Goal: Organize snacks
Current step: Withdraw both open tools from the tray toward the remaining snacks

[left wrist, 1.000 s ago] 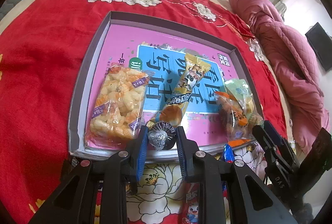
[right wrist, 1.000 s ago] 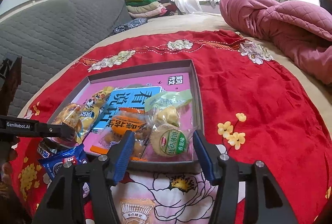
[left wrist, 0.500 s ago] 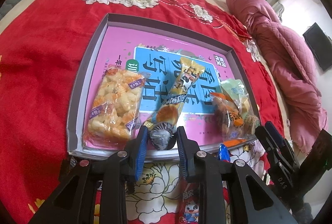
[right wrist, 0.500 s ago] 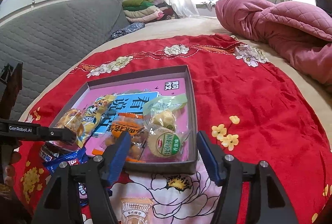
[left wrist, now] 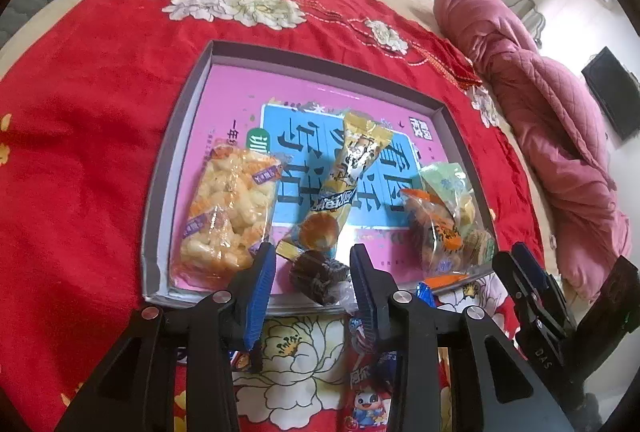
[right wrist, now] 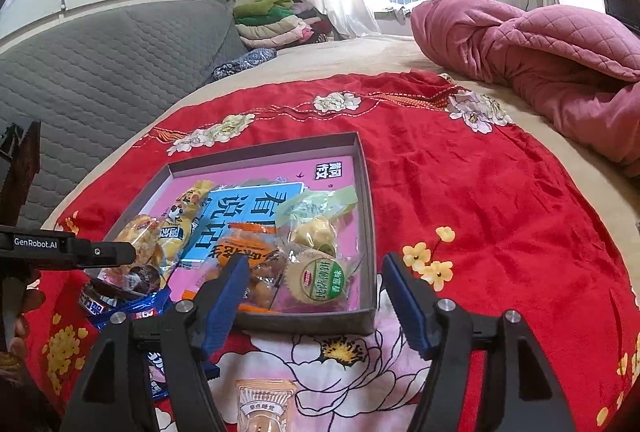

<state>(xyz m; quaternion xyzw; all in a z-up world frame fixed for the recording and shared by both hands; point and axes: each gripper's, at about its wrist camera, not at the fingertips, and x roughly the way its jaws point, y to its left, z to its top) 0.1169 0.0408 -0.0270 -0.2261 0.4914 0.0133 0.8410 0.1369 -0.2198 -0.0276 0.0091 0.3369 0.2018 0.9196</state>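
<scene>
A grey-walled tray point(left wrist: 188, 104) with a pink and blue floor lies on the red cloth. In it are a bag of puffed corn point(left wrist: 228, 220), a yellow cake bar point(left wrist: 344, 184), an orange-label bag point(left wrist: 436, 232) and green-label pastries point(right wrist: 316, 280). My left gripper point(left wrist: 314, 272) is open at the tray's near edge, and a dark wrapped chocolate cake point(left wrist: 318, 276) lies loose between its fingers. My right gripper point(right wrist: 314, 296) is open and empty over the tray's near right corner point(right wrist: 360, 324).
Loose snacks lie on the cloth in front of the tray: a blue packet point(right wrist: 128, 312), a cartoon-duck packet point(left wrist: 366, 396) and a beige packet point(right wrist: 264, 408). A pink quilt point(right wrist: 540, 60) lies at the right. A grey headboard point(right wrist: 100, 64) stands at the left.
My left gripper has opened and let go of the chocolate cake, which now rests on the tray's near edge. My right gripper has pulled back a little and stayed open.
</scene>
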